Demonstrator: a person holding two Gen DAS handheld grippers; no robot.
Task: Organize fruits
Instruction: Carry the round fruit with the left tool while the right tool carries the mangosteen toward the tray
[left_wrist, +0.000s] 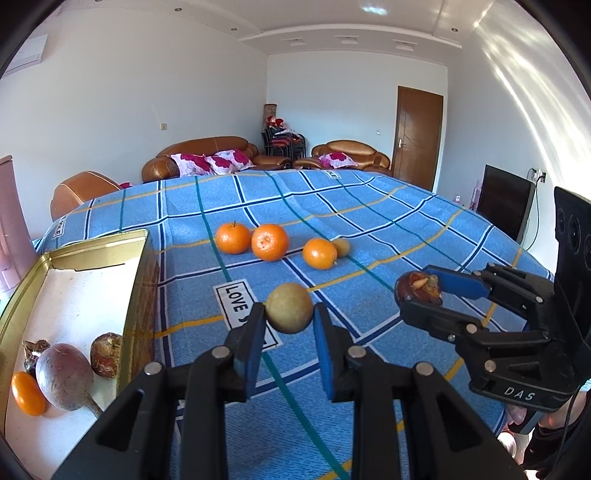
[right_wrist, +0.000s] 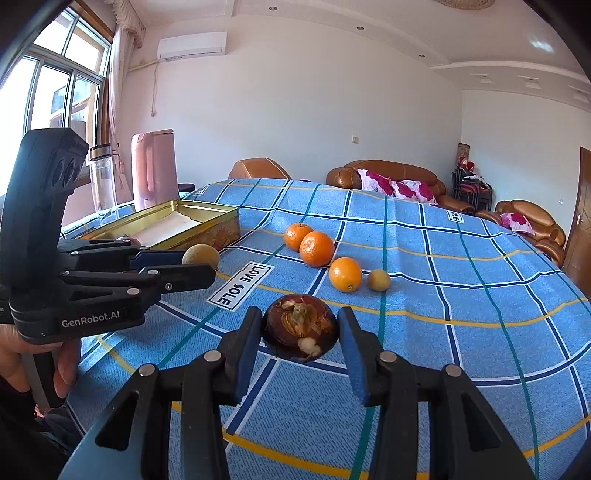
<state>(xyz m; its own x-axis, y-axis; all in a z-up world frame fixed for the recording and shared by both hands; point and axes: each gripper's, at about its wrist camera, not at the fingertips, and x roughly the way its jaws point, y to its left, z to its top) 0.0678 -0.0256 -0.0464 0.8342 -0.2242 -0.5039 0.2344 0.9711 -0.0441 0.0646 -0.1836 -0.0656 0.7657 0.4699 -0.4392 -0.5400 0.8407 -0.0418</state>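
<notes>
Over the blue checked cloth (left_wrist: 369, 221) on the tabletop, two black tools are holding fruit up in the air. The left tool (left_wrist: 289, 317) is squeezing a small yellow-green round fruit (left_wrist: 289, 307) between its blue pads (left_wrist: 255, 343), closed in tight on it. In the right wrist view this same tool is sitting at the left, near the gold tin. The right tool (right_wrist: 301, 332) is gripping a dark brown fruit (right_wrist: 301, 326) with a dry, flaky top, its two pads pressing on both sides and standing a bit wider apart than the left one's. A hand (right_wrist: 62, 365) is holding the left tool's handle. Farther back on the cloth, three oranges (left_wrist: 269, 242) are lying near each other, two of them touching, with a little yellow fruit (left_wrist: 342, 246) sitting just beside the third one. At the left, an open gold tin (left_wrist: 136, 295) is holding a purple-red pear-shaped fruit (left_wrist: 64, 380), a small orange one (left_wrist: 27, 393) and a brown one (left_wrist: 107, 354). A pink jug (right_wrist: 153, 168) and a clear bottle (right_wrist: 102, 181) are standing behind the tin.
</notes>
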